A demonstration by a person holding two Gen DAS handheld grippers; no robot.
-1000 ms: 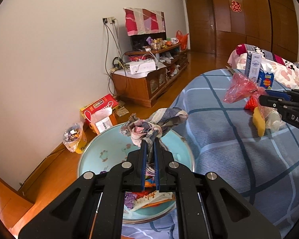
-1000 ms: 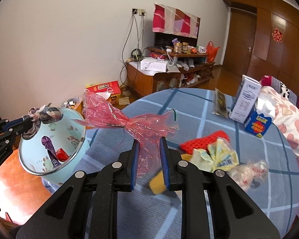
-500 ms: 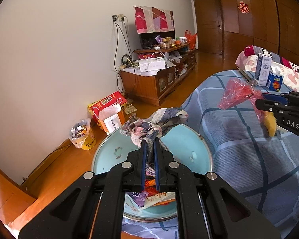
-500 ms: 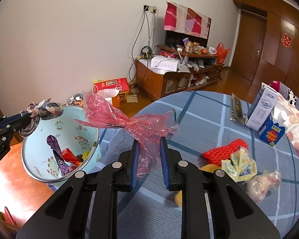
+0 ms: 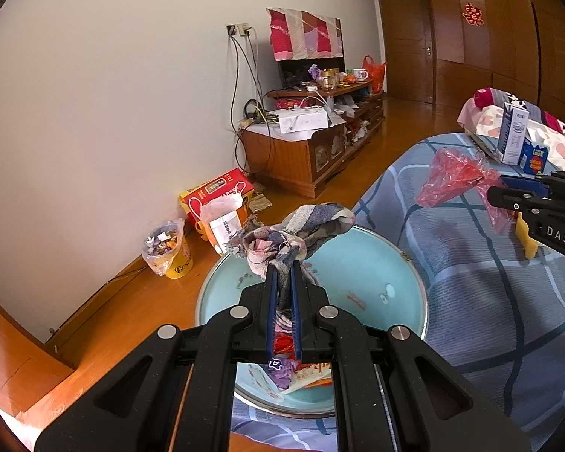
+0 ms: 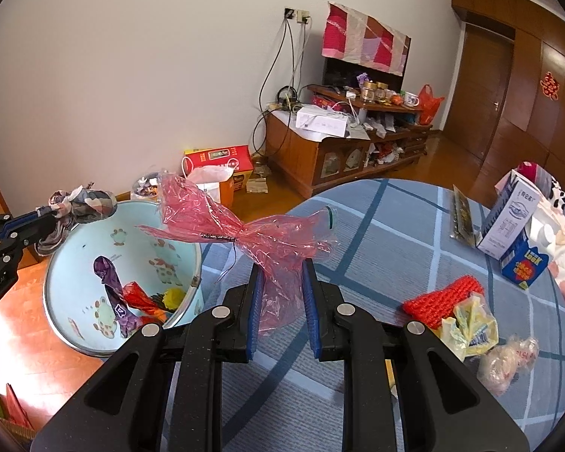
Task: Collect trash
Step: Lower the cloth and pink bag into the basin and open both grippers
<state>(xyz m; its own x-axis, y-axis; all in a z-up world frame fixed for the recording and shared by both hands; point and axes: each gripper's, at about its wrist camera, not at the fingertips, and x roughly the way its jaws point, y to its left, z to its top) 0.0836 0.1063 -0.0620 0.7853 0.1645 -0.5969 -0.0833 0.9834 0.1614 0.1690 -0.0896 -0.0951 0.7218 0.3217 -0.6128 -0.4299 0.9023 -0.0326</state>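
Observation:
My left gripper [image 5: 283, 271] is shut on a plaid cloth scrap [image 5: 293, 231] and holds it above the light blue basin [image 5: 376, 263], which holds several wrappers. In the right wrist view the cloth scrap [image 6: 83, 203] hangs over the basin's [image 6: 67, 263] far rim. My right gripper [image 6: 282, 267] is shut on a crumpled red plastic wrapper [image 6: 245, 233], held above the blue checked bed [image 6: 395, 233] just right of the basin. The wrapper also shows in the left wrist view [image 5: 455, 180].
On the bed lie a red knitted piece [image 6: 440, 297], a yellow wrapper [image 6: 471, 324], a clear bag [image 6: 508, 358], a white-blue carton [image 6: 508, 222] and a small blue box [image 6: 523, 263]. A wooden TV cabinet [image 5: 309, 147], a red box [image 5: 214, 192] and a cup of scraps [image 5: 167, 248] stand along the wall.
Both grippers have moved left toward the basin with their loads. The red wrapper is now closer to the basin's rim; the cloth scrap stays over the basin.

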